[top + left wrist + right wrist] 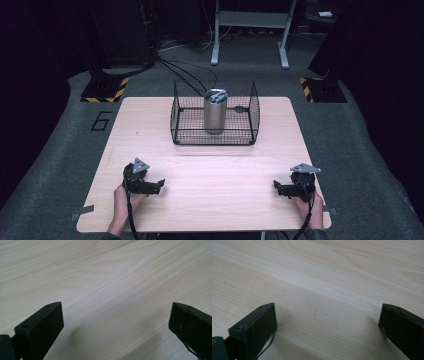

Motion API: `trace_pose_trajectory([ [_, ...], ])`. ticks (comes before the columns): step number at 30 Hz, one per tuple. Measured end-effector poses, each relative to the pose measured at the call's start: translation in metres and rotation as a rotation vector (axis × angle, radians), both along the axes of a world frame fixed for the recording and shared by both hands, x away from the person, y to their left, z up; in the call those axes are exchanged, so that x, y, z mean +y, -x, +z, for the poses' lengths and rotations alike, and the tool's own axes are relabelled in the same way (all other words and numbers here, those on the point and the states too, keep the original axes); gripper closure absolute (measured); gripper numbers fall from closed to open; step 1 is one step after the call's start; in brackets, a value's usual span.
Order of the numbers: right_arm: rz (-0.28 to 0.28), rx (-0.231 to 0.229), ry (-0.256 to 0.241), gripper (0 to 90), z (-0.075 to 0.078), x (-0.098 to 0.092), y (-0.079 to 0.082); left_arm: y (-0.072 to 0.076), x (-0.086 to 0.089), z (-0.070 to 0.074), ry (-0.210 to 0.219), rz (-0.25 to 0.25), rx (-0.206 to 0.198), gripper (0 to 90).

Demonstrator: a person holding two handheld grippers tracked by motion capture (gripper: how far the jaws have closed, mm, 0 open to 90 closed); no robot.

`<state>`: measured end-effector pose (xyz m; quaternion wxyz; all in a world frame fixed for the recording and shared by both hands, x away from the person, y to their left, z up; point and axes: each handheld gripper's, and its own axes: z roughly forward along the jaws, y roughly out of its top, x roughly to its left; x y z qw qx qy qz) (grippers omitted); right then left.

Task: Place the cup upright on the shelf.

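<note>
Listing from largest to smallest, as the items lie before you:

1. Counter (150, 130): pale wood-grain top, bare across its near half.

2. Wire basket (182, 122): black mesh, open at the top, standing at the far middle of the counter, well apart from both of your grippers.

3. Steel tumbler (215, 112): a tall brushed-metal cylinder, upright inside the basket near its centre, with something dark and shiny at its mouth, too small to name. Judged stiff and smooth, probably slippery under hard jaws, and moderately light unless filled. You would do best to come down over the basket's open top and take it across the upper body just below the rim, squarely, so it does not tip against the mesh.

4. Left gripper (159, 184): resting low at the near left of the counter in your hand. Its own view shows the jaws spread wide with bare wood between them.

5. Right gripper (276, 186): resting at the near right, likewise spread wide and holding nothing.

6. Small dark object (240, 108) on the basket floor beside the tumbler: too small to identify.
</note>
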<state>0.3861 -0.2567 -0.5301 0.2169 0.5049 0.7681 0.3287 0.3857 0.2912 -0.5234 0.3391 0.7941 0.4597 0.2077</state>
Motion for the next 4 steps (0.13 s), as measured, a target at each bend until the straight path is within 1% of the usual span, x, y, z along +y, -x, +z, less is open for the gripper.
trace_pose_trajectory([
  [1, 0.003, -0.002, 0.003, 1.1, 0.0000, -0.0002, -0.0002, 0.0004, -0.0001, -0.0016, -0.009, 0.003, 0.006, 0.0],
  [2, 0.004, -0.002, 0.003, 1.1, 0.0000, -0.0002, -0.0003, 0.0000, -0.0001, -0.0038, -0.012, 0.008, -0.003, 0.0],
  [3, 0.004, -0.002, 0.003, 1.1, 0.0000, -0.0002, -0.0002, -0.0002, 0.0010, -0.0042, -0.008, 0.003, 0.009, 0.0],
  [4, 0.004, -0.002, 0.003, 1.1, 0.0000, -0.0003, -0.0003, -0.0002, 0.0010, -0.0042, -0.008, 0.003, 0.009, 0.0],
])
